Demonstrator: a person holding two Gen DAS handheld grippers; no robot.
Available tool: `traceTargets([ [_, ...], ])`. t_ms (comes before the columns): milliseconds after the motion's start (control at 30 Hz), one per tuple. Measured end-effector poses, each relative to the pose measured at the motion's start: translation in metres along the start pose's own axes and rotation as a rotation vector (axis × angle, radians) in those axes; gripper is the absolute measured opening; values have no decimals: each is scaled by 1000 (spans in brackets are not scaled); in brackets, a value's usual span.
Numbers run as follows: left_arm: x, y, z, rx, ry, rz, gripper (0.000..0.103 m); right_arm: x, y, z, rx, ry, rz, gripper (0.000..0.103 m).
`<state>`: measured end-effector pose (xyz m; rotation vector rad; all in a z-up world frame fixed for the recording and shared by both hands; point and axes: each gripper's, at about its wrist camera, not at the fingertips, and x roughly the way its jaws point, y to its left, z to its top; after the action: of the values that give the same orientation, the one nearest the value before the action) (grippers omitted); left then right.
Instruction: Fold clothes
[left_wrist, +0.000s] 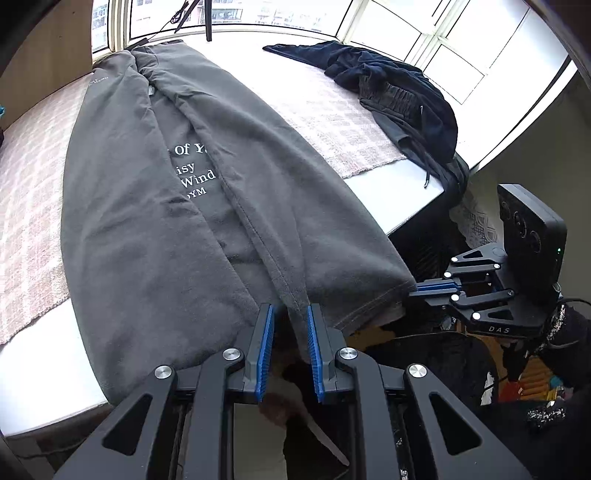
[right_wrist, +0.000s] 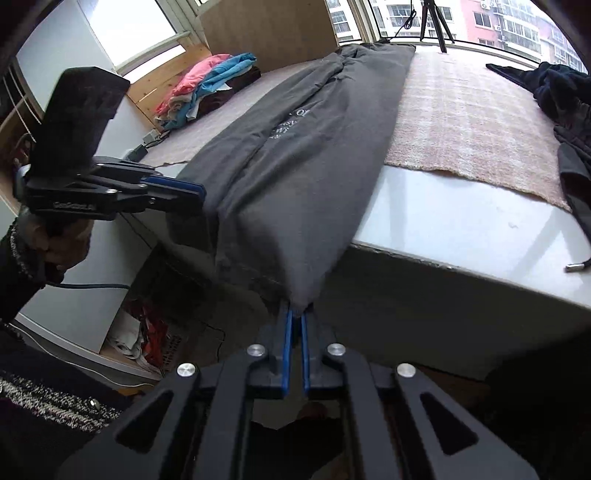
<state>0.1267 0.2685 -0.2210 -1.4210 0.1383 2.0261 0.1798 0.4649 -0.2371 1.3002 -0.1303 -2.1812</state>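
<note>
Soft cloth, hard plastic

Matt grey shirt (left_wrist: 155, 229) fleecy; worktop (right_wrist: 461, 221) glossy beyond right tool (right_wrist: 294, 321); rug (right_wrist: 461, 122) nubbly.

Bright windows (left_wrist: 436, 40) behind white table (right_wrist: 461, 236)

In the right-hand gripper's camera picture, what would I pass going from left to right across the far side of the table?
Pile of pink and blue clothes → grey shirt with white lettering → bare stretch of the pink mat → dark garment at the right edge.
</note>
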Motion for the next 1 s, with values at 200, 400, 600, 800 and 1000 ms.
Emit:
traceTargets([
  [200, 11, -3, -2, 12, 28, -4, 16, 17, -14, -10, -3, 153, -111, 18],
  [400, 17, -7, 2, 11, 28, 5, 19, 22, -21, 13, 48, 66, -51, 34],
  [600, 19, -9, 2, 12, -2, 31, 11, 40, -27, 22, 82, 77, 35, 34],
  [800, 7, -4, -2, -18, -50, 9, 0, 33, -29, 29, 91, 51, 81, 5],
  [1000, -17, 2, -9, -58, -104, -9, 0, 7, -20, 38, 72, 35, 132, 4],
])
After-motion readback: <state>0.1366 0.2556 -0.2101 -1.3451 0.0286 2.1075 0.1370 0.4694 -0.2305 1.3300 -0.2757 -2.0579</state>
